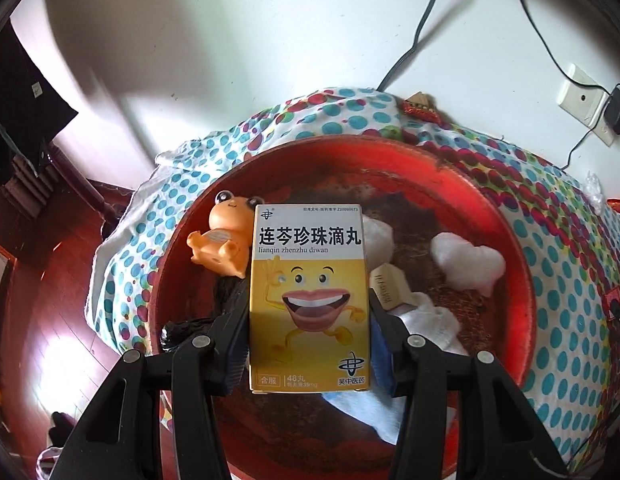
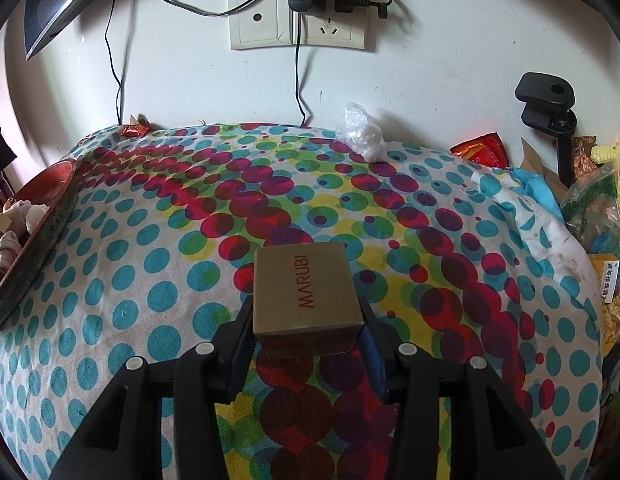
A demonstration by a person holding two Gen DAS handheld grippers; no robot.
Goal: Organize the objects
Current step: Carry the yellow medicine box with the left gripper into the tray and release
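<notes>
Yellow cardboard fills the middle of the left wrist view: we have the pill box (image 1: 308,298) clamped between the fingers of the left gripper (image 1: 308,344), upright, its printed face toward the camera. Right below and beyond the fingertips lies the red basin (image 1: 522,280), so the box hangs over its bowl. Inside it, just left of the fingers, sits an orange frog toy (image 1: 223,236); to the right of them we see a small beige carton (image 1: 388,286), a white sock (image 1: 430,322) and a white wad (image 1: 468,262) farther out.

Our judgement is that the step in hand is dropping the pill box into the basin. To do it well we should lower it toward the bare brown floor ahead of the fingertips, between the frog and the beige carton, and only then let the fingers part, so it does not land tilted on the toy or bounce off the rim.

In the right wrist view the right gripper (image 2: 307,332) grips a tan box (image 2: 305,292) marked MARUBI, held above the dotted cloth (image 2: 129,272). The basin's rim (image 2: 49,216) shows far to its left. We would keep that hand clear until the left one has finished over the bowl, then bring its box across.
</notes>
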